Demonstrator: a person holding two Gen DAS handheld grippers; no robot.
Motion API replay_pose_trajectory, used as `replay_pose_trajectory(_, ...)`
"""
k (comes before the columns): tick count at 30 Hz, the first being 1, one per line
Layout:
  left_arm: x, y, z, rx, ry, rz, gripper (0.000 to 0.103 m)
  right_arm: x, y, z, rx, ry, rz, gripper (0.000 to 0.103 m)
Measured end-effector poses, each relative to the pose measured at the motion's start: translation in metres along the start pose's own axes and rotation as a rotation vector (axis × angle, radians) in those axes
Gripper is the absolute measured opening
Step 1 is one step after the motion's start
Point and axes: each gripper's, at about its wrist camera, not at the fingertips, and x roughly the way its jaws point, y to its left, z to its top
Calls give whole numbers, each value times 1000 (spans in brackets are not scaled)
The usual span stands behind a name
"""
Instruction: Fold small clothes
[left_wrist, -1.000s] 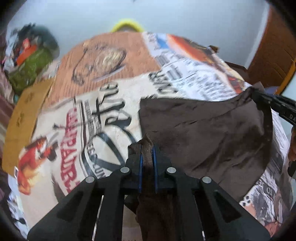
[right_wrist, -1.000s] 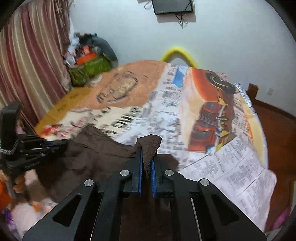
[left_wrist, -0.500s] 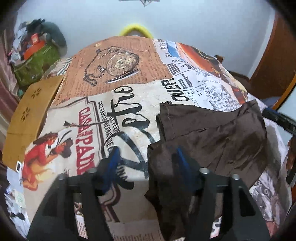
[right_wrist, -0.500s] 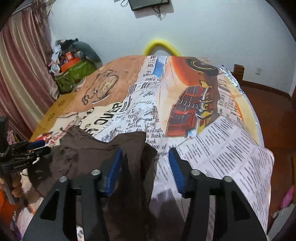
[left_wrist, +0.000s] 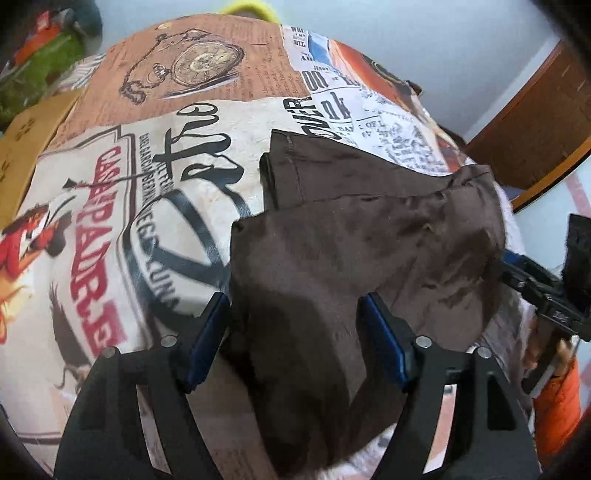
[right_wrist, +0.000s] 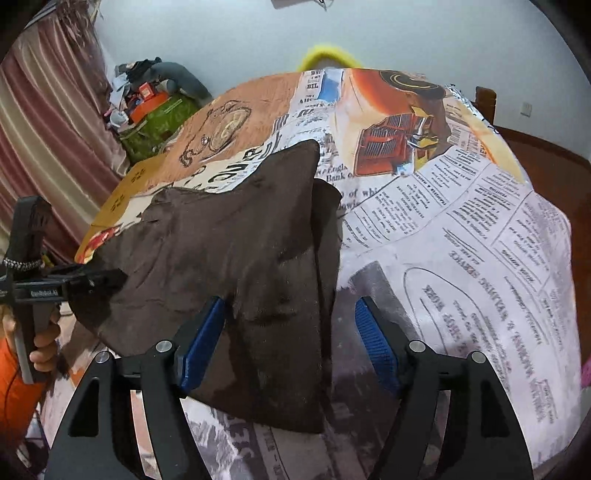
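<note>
A small dark brown garment (left_wrist: 354, 236) lies folded over itself on a bed covered by a newspaper-print sheet (left_wrist: 147, 206). It also shows in the right wrist view (right_wrist: 236, 243). My left gripper (left_wrist: 295, 332) is open, its blue pads on either side of the garment's near edge, holding nothing. My right gripper (right_wrist: 291, 339) is open too, its pads straddling the garment's near right corner. The right gripper shows at the right edge of the left wrist view (left_wrist: 546, 291), and the left gripper at the left edge of the right wrist view (right_wrist: 74, 284).
The printed sheet (right_wrist: 461, 240) covers the whole bed. A pile of clutter with a green bag (right_wrist: 159, 118) sits by a striped curtain (right_wrist: 48, 122). A yellow curved object (right_wrist: 325, 55) stands at the far bed edge. A wooden door (left_wrist: 532, 129) is at right.
Both grippers were shut on garment corners a second ago. They opened and let the cloth drop folded onto the bed, then drew back slightly.
</note>
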Motion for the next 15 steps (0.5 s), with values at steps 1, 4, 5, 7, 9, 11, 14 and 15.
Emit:
replay_pose_trajectory(1, 3, -2, 3, 4, -2, 4, 73, 1, 0, 1, 2, -5, 6, 70)
replay_pose_trajectory(4, 9, -5, 12, 9, -5, -7, 72, 7, -1, 6, 24, -14, 42, 70)
replay_pose_trajectory(5, 11, -7, 15, 12, -5, -11, 71, 10, -1, 8, 32, -14, 58, 70)
replay_pose_trajectory(7, 14, -8, 19, 19, -7, -14, 63, 16, 1, 10, 31, -17, 74, 72)
replay_pose_trajectory(9, 13, -8, 20, 22, -17, -22, 53, 19, 2, 11, 30, -30, 71, 72)
replay_pose_trajectory(11, 11, -3, 20, 1, -27, -41, 41, 22, 2, 13, 45, -47, 67, 67)
replay_pose_trajectory(14, 9, 9, 20, -58, -26, -100, 29, 23, 5, 13, 36, -60, 37, 48)
replay_pose_trajectory(15, 8, 12, 19, -73, -26, -115, 26, 24, 5, 13, 35, -58, 39, 38)
